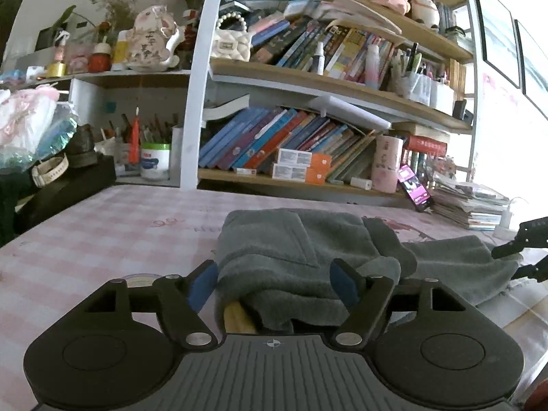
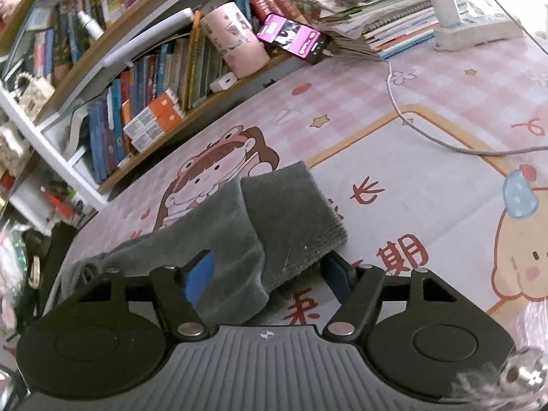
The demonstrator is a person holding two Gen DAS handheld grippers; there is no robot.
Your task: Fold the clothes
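A grey fleece garment (image 1: 291, 239) lies folded on the pink checked table cover (image 1: 120, 226). My left gripper (image 1: 274, 274) stands open around the garment's near edge; the cloth fills the gap between the blue pads (image 1: 202, 287) without being squeezed. Something yellow (image 1: 236, 315) shows under the cloth. In the right wrist view the garment's narrow end (image 2: 294, 212) lies between the wide-apart fingers of my right gripper (image 2: 270, 270), draped over the left pad (image 2: 200, 277). The right gripper's black tips (image 1: 524, 250) also show at the garment's right end.
A full bookshelf (image 1: 308, 144) lines the table's far edge, with a pink cup (image 2: 236, 41) and a lit phone (image 2: 294, 39) in front. Stacked magazines (image 2: 376, 24), a power strip (image 2: 479, 30) and a white cable (image 2: 428, 137) lie far right. A black bag (image 1: 65, 188) sits left.
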